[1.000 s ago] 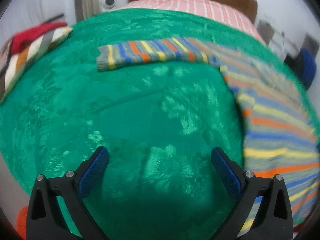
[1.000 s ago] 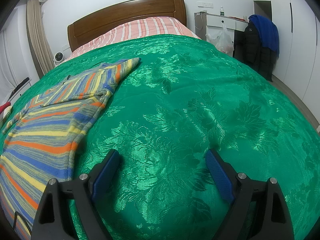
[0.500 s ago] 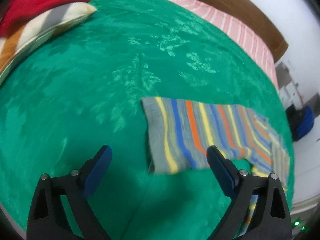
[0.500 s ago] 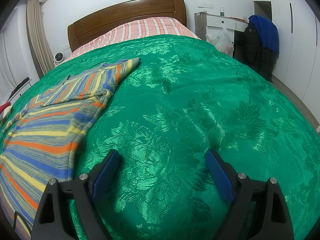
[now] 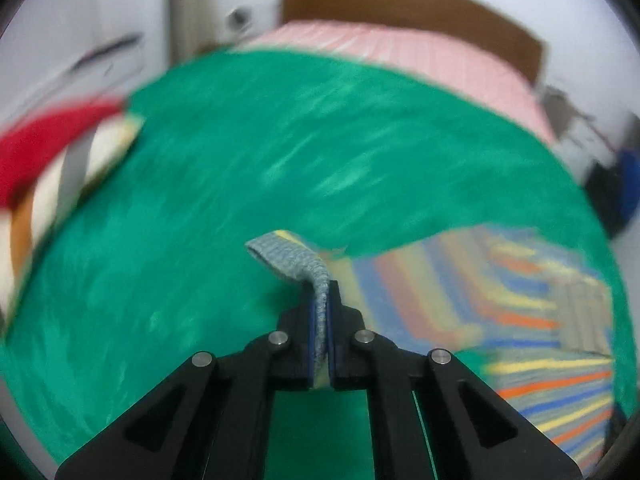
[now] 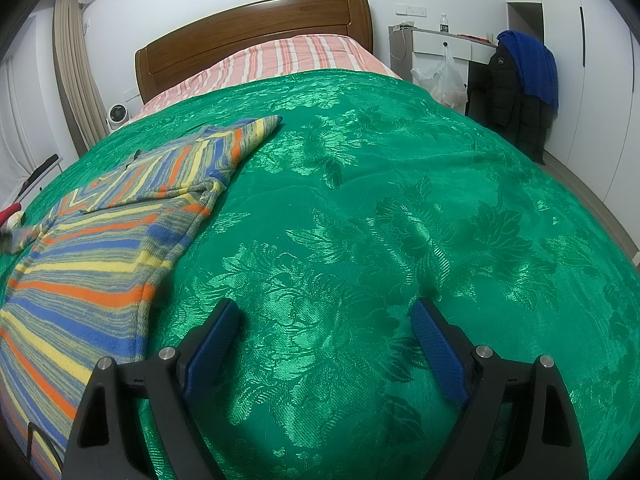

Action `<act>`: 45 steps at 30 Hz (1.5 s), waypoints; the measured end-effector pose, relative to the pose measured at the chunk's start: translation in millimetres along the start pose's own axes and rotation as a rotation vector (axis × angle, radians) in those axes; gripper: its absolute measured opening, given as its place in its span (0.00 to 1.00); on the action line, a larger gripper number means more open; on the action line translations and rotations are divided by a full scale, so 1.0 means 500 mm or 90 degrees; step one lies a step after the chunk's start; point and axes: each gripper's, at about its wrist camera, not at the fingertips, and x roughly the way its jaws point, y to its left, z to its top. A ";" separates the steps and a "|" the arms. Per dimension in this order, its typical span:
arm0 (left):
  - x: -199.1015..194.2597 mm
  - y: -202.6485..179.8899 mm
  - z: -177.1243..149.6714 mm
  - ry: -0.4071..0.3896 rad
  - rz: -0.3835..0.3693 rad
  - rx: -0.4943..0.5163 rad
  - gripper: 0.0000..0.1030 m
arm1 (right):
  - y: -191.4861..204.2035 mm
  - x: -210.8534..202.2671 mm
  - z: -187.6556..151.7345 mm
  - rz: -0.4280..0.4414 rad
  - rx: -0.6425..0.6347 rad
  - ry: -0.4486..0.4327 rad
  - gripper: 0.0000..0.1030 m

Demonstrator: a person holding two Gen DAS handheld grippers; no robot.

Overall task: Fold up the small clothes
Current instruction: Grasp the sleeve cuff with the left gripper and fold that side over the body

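Left gripper (image 5: 320, 336) is clamping the grey ribbed cuff (image 5: 296, 264) of the striped sweater (image 5: 520, 320); its jaws have just been closing, and the knit is now pinched flat between the blue pads, the cuff end flopping over above the fingertips. From that pinch the sleeve (image 5: 400, 276) is running away to the right in the left wrist view, long axis roughly crosswise to the fingers, joining the sweater body, which is lying flat on the green bedspread (image 5: 320, 152). So the fold, in my judgement, is going to turn on carrying this cuff rightward across the body. Right gripper (image 6: 324, 344) is hanging with jaws wide and nothing between them, over bare bedspread just beside the sweater's near edge (image 6: 144, 292); the garment is lying to its left, the other sleeve (image 6: 244, 136) stretching toward the headboard (image 6: 256, 28). Left hand is plainly the nearer one. Against the earlier frames: left jaws were spread with the sleeve lying flat ahead; now the cuff is caught and the view is smearing. Right view is unchanged.
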 end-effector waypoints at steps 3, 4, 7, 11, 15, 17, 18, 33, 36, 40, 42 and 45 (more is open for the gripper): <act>-0.072 -0.151 0.051 -0.047 -0.065 0.092 0.03 | 0.000 0.000 0.000 0.000 0.000 0.000 0.85; -0.094 -0.217 0.063 -0.060 -0.093 0.128 0.03 | 0.000 0.000 0.000 0.000 0.000 0.000 0.85; -0.119 -0.375 0.067 -0.074 -0.161 0.201 0.03 | 0.000 0.000 0.000 0.000 0.000 0.000 0.85; -0.042 -0.532 0.024 0.033 -0.250 0.240 0.71 | -0.002 -0.003 -0.002 0.001 0.001 -0.001 0.85; -0.005 -0.517 0.005 0.056 -0.292 0.175 0.79 | -0.003 -0.003 -0.002 0.003 0.002 -0.001 0.85; 0.023 -0.461 0.020 0.065 -0.276 0.120 0.79 | -0.005 -0.003 -0.002 0.005 0.003 -0.002 0.85; 0.025 -0.450 0.021 0.064 -0.263 0.106 0.79 | -0.007 -0.003 -0.002 0.007 0.003 -0.002 0.86; 0.109 -0.199 -0.183 0.143 -0.051 0.074 0.51 | -0.007 -0.003 -0.002 0.006 0.000 0.000 0.86; 0.069 -0.190 -0.207 0.126 -0.017 0.115 0.70 | -0.008 -0.003 -0.002 0.004 -0.002 0.000 0.87; 0.014 -0.153 -0.250 0.097 0.031 0.148 0.80 | -0.007 -0.002 -0.002 0.003 -0.003 0.000 0.87; -0.018 -0.135 -0.271 0.071 0.068 0.155 0.88 | -0.007 -0.003 -0.002 0.003 -0.003 0.000 0.87; -0.040 -0.122 -0.297 0.045 0.100 0.147 0.94 | -0.007 -0.003 -0.002 0.003 -0.003 0.000 0.87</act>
